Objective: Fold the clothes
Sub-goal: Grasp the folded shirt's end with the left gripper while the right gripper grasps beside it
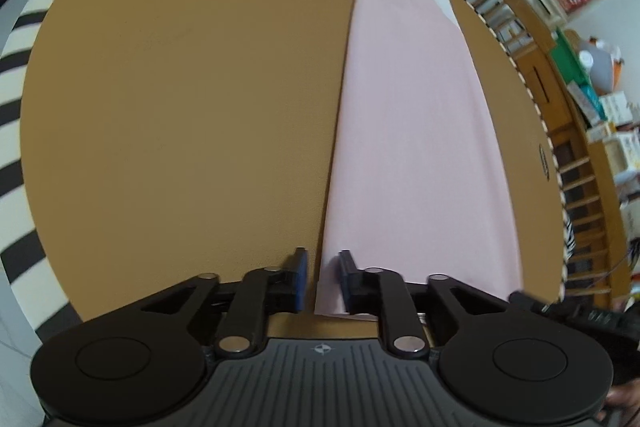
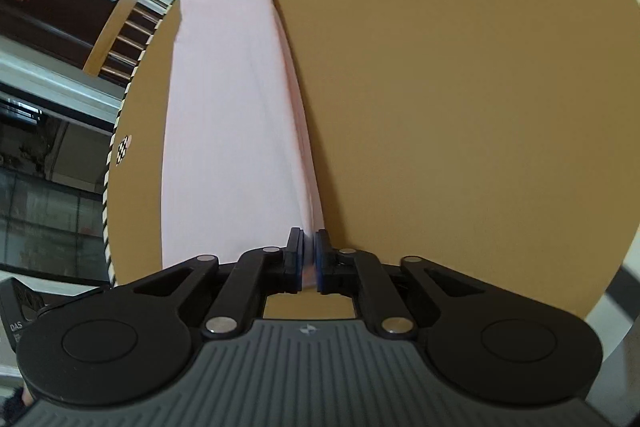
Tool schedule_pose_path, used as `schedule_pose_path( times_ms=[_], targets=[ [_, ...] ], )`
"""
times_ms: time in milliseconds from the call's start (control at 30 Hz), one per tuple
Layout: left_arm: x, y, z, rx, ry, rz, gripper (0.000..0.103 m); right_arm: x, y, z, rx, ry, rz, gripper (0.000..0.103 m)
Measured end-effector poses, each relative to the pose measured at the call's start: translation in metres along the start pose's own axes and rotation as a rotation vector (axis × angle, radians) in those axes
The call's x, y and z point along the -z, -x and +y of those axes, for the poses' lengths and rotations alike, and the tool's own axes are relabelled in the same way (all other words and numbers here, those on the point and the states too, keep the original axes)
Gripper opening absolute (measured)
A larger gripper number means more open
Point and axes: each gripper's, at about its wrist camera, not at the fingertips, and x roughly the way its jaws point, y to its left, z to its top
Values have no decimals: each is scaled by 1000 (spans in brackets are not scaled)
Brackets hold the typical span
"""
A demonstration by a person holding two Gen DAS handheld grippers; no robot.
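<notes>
- Long pale-pink cloth garment [image 2: 236, 115] lying in layers on round tan table [image 1: 180, 107].
- Right gripper [image 2: 307, 255] pinching its corner; left gripper [image 1: 323, 277] narrow, straddling an edge, grip unclear.
- Probably mid-fold; next, carrying both ends together evenly.

- "DAS" in white letters on a black device [image 2: 18, 311], lower left of the right wrist frame
- shelf box labels: too blurred to read
</notes>
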Motion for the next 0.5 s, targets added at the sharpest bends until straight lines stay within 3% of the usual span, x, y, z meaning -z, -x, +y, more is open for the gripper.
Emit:
schedule_pose_path(
  times_ms=[33, 100, 167, 233, 333, 500],
  targets=[
    [0, 1, 0, 6, 8, -3, 39, 0, -2, -3, 5, -9, 8, 11],
    [2, 2, -3, 9, 10, -4, 50, 0, -5, -8, 15, -27, 25, 18],
    [3, 2, -6, 13, 12, 1, 54, 0, -9, -13, 26, -46, 42, 31],
    [3, 1, -8, 19, 15, 4, 63, 0, -12, -16, 26, -58, 52, 27],
    [3, 0, -10, 26, 10, 9, 70, 1, -17, -17, 5, -72, 54, 27],
    [4, -4, -9, 81, 39, 42, 70, 3, -23, -3, 21, 12, 69, 27]
  ],
)
